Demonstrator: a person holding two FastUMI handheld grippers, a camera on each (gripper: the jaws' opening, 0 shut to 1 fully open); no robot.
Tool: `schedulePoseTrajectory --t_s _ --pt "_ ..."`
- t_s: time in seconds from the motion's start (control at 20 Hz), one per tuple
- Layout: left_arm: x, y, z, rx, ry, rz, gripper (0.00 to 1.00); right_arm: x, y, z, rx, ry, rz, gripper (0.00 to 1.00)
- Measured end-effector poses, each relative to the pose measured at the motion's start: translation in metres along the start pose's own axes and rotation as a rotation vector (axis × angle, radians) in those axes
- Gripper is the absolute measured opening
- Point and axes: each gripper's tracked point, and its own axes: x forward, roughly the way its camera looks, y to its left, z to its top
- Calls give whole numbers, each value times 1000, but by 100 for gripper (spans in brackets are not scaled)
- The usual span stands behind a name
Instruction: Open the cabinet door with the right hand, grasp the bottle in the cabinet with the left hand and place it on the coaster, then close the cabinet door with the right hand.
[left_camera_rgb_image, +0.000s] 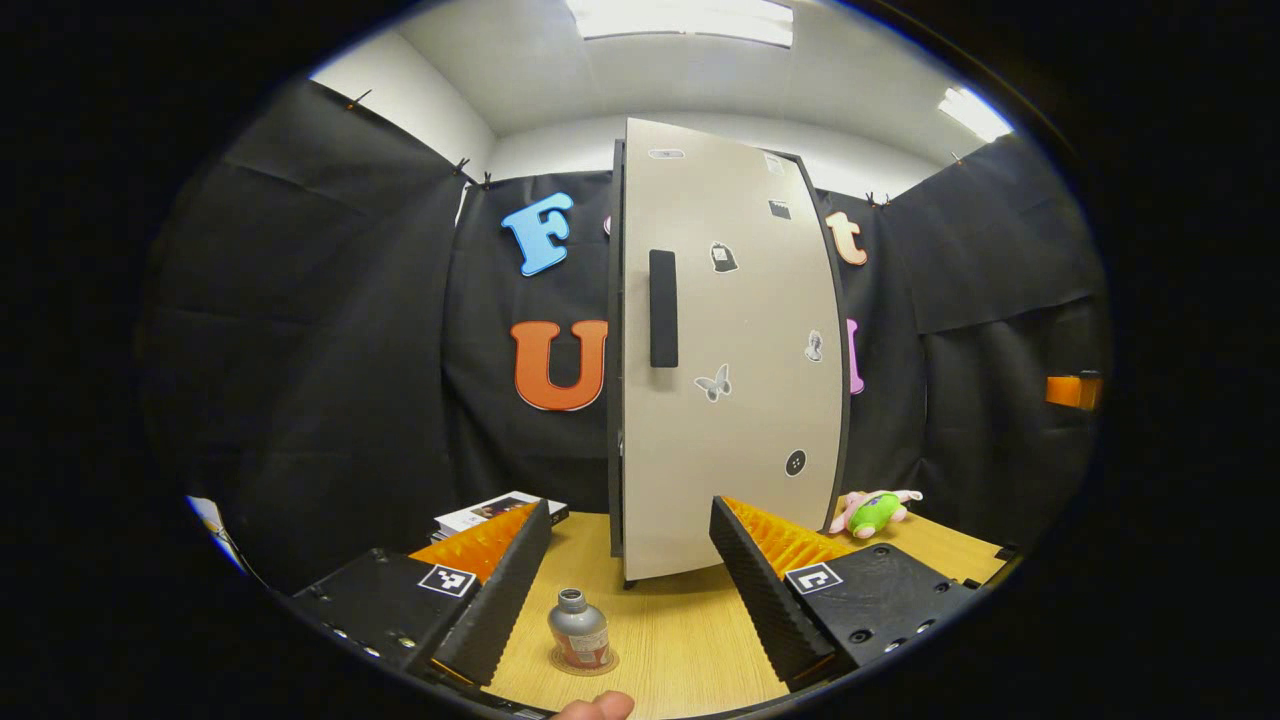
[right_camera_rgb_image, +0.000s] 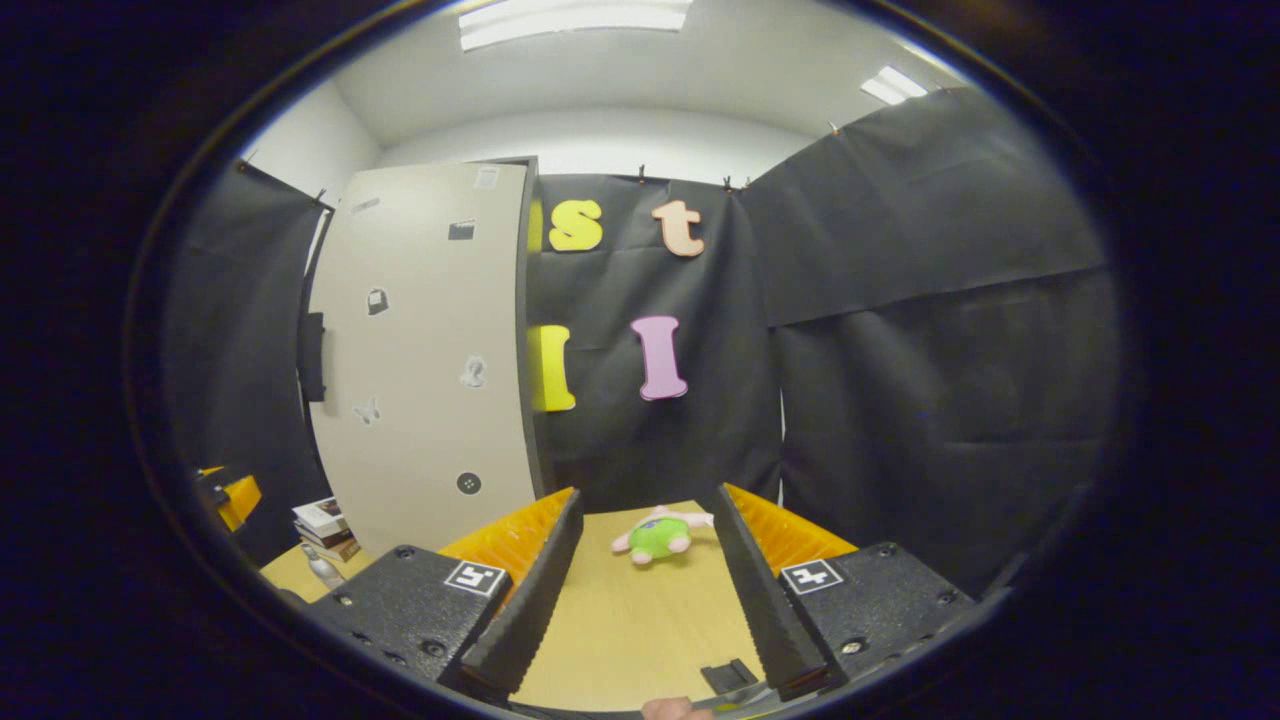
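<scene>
Left gripper view: left gripper (left_camera_rgb_image: 630, 575) spread wide, holding nothing, over wooden table (left_camera_rgb_image: 690, 630). Bottle (left_camera_rgb_image: 579, 629) upright on coaster (left_camera_rgb_image: 584, 661), low in frame, between the two fingers but nearer the left-side finger (left_camera_rgb_image: 500, 600); gap visible on both sides, no contact w/ either. Grey cap on top, label on body. Fingertip of a hand (left_camera_rgb_image: 597, 707) at bottom edge, just below coaster.

Cabinet (left_camera_rgb_image: 725, 350) straight ahead beyond bottle, standing on table. Door closed, flush w/ frame; dark vertical handle (left_camera_rgb_image: 663, 308) near door's left edge; stickers on door face. Stack of books (left_camera_rgb_image: 500, 512) left of cabinet, behind left-side finger. Plush toy (left_camera_rgb_image: 868, 511) right of cabinet base, lying on table. Second gripper's part (left_camera_rgb_image: 1073, 391) at far right edge, well apart from cabinet.

Right gripper view: right gripper (right_camera_rgb_image: 645, 570) likewise spread, nothing between fingers. Plush toy (right_camera_rgb_image: 660, 535) ahead on table (right_camera_rgb_image: 640, 620), apart from both fingers. Cabinet (right_camera_rgb_image: 425, 350) to left, door shut, handle (right_camera_rgb_image: 313, 356) on far edge. Books (right_camera_rgb_image: 325, 528) at lower left; bottle (right_camera_rgb_image: 322, 570) just in front of them, partly hidden.
</scene>
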Motion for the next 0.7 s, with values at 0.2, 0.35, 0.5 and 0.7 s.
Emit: schedulePoseTrajectory --t_s 0.2,0.35,0.5,0.7 --pt "-6 2 -3 -3 4 10 96 -6 12 3 -18 -14 31 86" --pt "-9 1 -1 4 0 10 96 -8 26 5 -27 -27 66 86" --pt "-11 -3 3 7 -9 0 96 -9 35 3 -29 -25 83 86" --pt "-12 -4 1 6 -6 -4 96 -11 43 6 -14 -30 98 86"
